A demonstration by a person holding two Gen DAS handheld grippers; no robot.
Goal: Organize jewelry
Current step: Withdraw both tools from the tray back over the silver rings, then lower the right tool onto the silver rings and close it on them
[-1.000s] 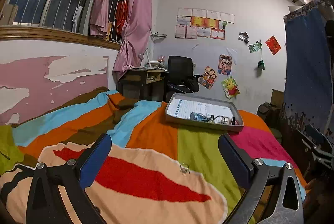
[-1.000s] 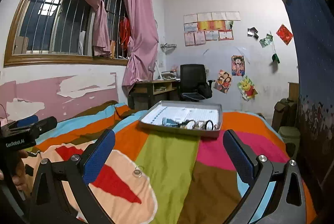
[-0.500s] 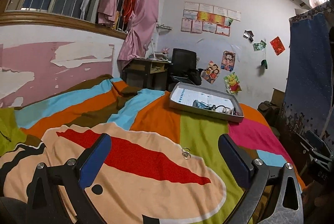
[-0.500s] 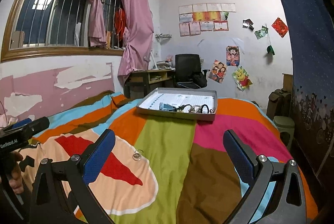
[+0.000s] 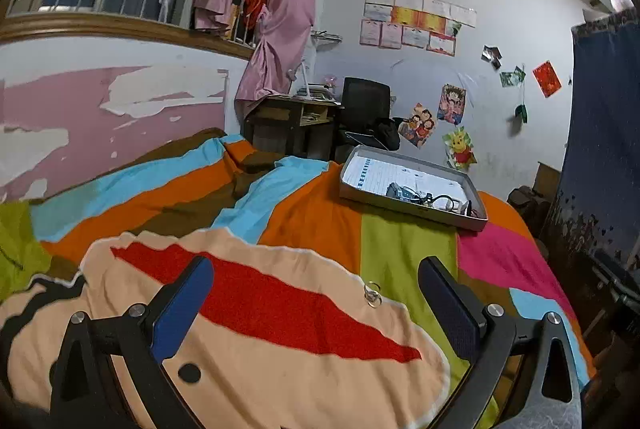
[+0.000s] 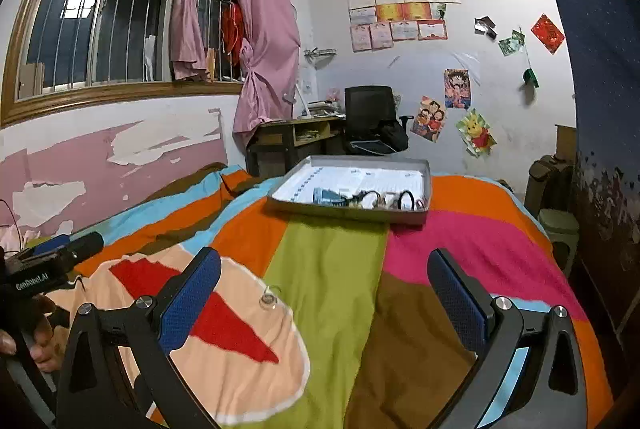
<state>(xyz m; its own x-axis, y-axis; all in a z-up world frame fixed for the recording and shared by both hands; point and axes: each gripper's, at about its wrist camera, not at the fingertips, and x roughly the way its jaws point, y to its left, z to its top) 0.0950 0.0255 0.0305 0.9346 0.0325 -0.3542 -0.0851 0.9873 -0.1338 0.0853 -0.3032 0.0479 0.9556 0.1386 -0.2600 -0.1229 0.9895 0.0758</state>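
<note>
Bed cover (image 5: pixel 304 221), bright colour blocks, fills both views; more of it shows than a second ago, window sits higher in frame. Grey tray (image 5: pixel 404 207) far end of bed, looks a bit closer, jewelry pile (image 5: pixel 428 195) still in its near right corner. Left gripper (image 5: pixel 316 303) wide open, holding nothing, same as before. Right gripper (image 6: pixel 324 299) wide open, empty too. Small clear ring (image 5: pixel 372 295) lies loose on the cover, between the left fingers, well short of the tray.
</note>
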